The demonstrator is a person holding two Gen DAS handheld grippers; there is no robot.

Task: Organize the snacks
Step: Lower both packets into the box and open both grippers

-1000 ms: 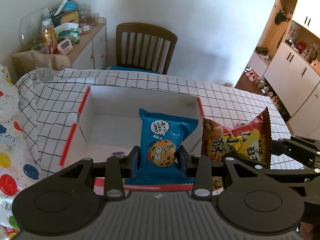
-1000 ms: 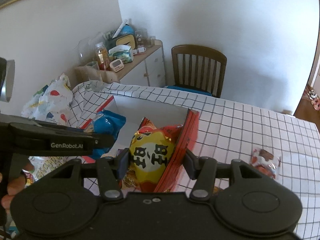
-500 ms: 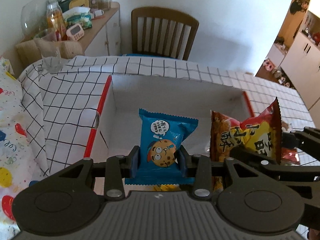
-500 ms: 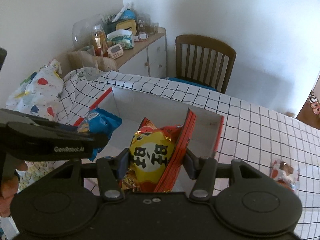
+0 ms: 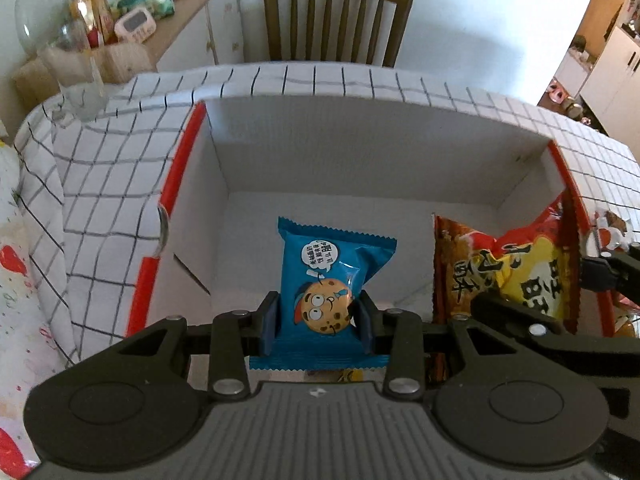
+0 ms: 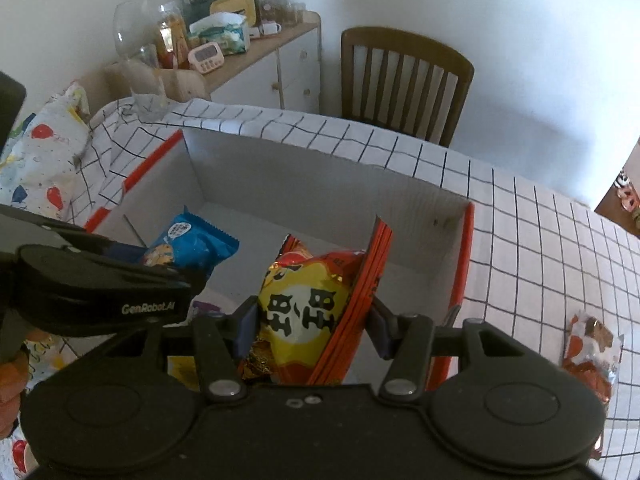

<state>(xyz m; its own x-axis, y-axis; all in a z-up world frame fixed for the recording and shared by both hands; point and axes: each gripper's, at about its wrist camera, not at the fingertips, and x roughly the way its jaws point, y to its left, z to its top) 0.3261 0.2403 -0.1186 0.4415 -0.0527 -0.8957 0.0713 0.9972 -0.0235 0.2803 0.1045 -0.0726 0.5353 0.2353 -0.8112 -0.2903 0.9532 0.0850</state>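
While both tongs hang over the open white box [image 5: 384, 168], each has a packet clamped: the left gripper [image 5: 318, 322] stands narrowly parted, its pads pressing the two sides of a blue cookie packet [image 5: 332, 276] that rises upright ahead of the fingertips, cartoon cookie face toward the camera; the right gripper [image 6: 312, 330] stands wider, about half apart, pads squeezing a puffy red-and-yellow snack bag [image 6: 316, 300] whose crimped red edge sticks up just right of its centre. Seen from the left tongs, the red-and-yellow bag [image 5: 516, 268] hangs just to the right of the blue packet, near it but apart, in front of the box's right wall, with the black body of the right tongs reaching in from the right edge. Seen from the right tongs, the blue packet [image 6: 192, 244] sits to the left and a little ahead, held by the black left unit that crosses the lower left of the view. Box has red-edged side walls, white floor ahead of both packets. It rests on a white black-grid tablecloth [image 6: 540, 248]. To the right of the right tongs, outside the box on the cloth, lies a small orange-and-white wrapped snack [image 6: 592, 352]. Beyond the box: a wooden chair [image 5: 336, 20]; to the far left, a cluttered sideboard [image 6: 256, 52]
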